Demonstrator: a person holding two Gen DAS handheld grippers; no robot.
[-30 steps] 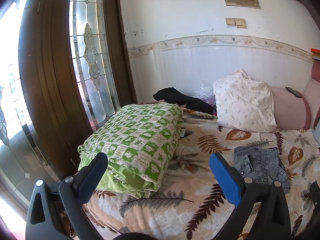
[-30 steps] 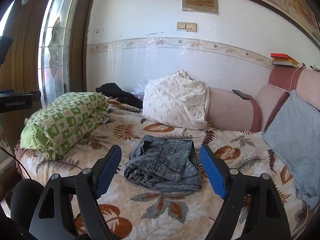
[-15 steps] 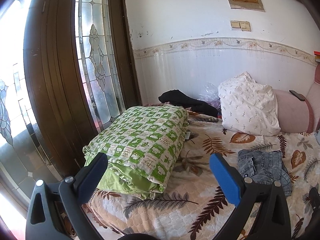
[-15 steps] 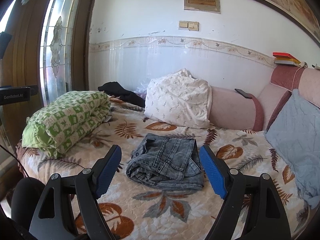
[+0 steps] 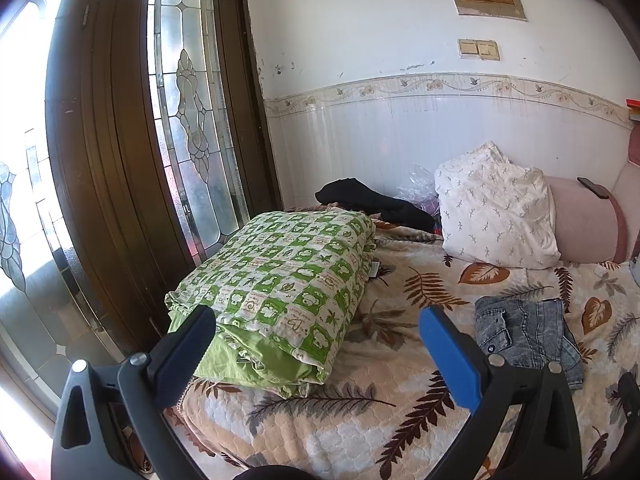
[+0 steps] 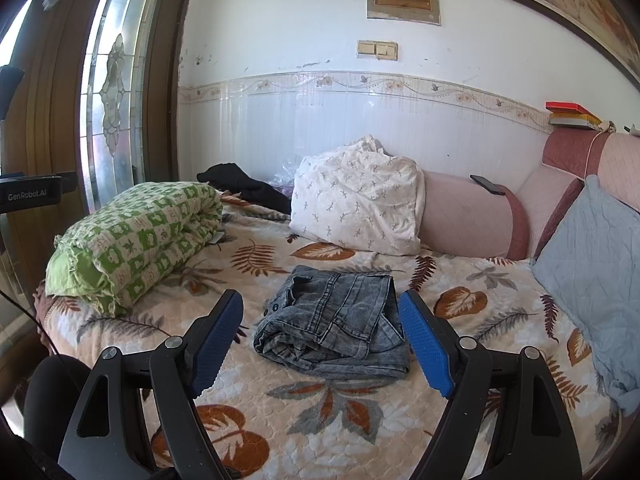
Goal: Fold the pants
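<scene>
Leaf-patterned quilted bedspread (image 6: 360, 412) fills the foreground, and the right gripper (image 6: 320, 336) hangs over it, blue-padded fingers (image 6: 426, 350) spread wide, gripping nothing. Just beyond and between them lies the folded grey denim pants (image 6: 336, 320), flat on the bed. Left gripper (image 5: 316, 354), equally wide and empty, points at the folded green-and-white checked quilt (image 5: 288, 288), pants off to its right. Farther back, a white sprigged pillow (image 6: 356, 196) leans by the wall.

Sunlit stained-glass door (image 5: 192, 128) beside white tiled wall (image 6: 360, 128), leaf-patterned bed (image 6: 320, 408).
</scene>
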